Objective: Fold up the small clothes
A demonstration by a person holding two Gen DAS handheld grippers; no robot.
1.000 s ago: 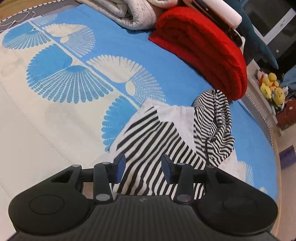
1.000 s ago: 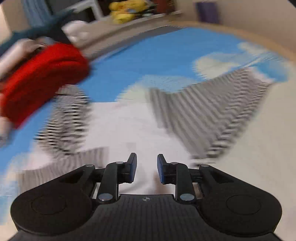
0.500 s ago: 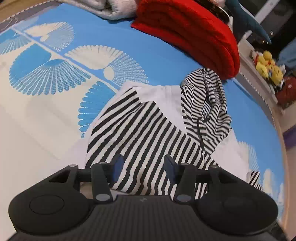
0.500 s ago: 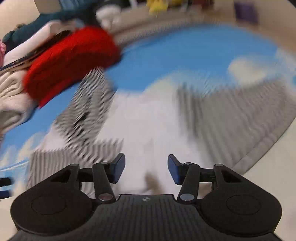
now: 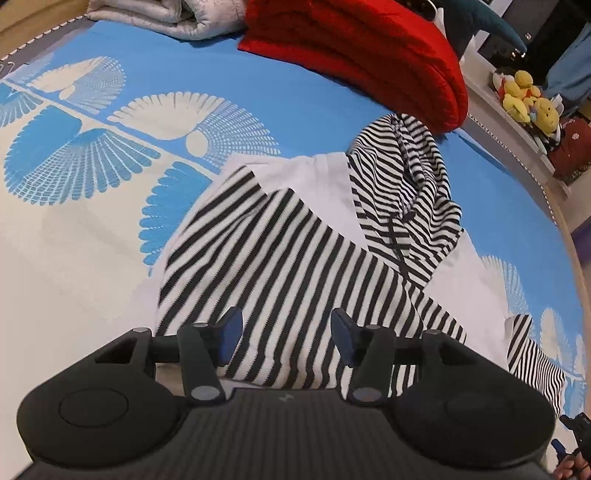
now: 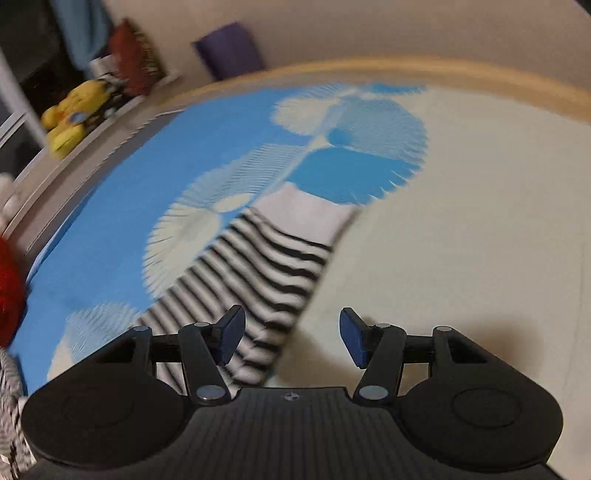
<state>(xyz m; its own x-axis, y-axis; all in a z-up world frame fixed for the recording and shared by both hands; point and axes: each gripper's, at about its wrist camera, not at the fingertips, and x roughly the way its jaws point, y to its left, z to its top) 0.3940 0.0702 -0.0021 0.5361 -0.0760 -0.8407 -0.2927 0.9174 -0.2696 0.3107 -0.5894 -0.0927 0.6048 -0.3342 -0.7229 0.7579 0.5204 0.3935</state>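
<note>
A small white hoodie (image 5: pixel 321 177) with black-and-white striped sleeves and hood (image 5: pixel 402 192) lies flat on the blue and cream bedspread (image 5: pixel 110 229). One striped sleeve (image 5: pixel 280 273) is folded across its body. My left gripper (image 5: pixel 286 339) is open and empty just above that folded sleeve. The other striped sleeve (image 6: pixel 258 273) with a white cuff (image 6: pixel 306 214) lies stretched out in the blurred right wrist view. My right gripper (image 6: pixel 291 338) is open and empty above that sleeve's near edge.
A folded red blanket (image 5: pixel 369 55) and a grey quilt (image 5: pixel 166 18) lie at the far side of the bed. Yellow plush toys (image 5: pixel 528 99) sit on a low shelf beyond the bed edge. The wooden bed rim (image 6: pixel 443 74) curves behind.
My left gripper has opened wider and moved forward over the folded sleeve. My right gripper has opened and swung right, from the hoodie's body to the outstretched sleeve.
</note>
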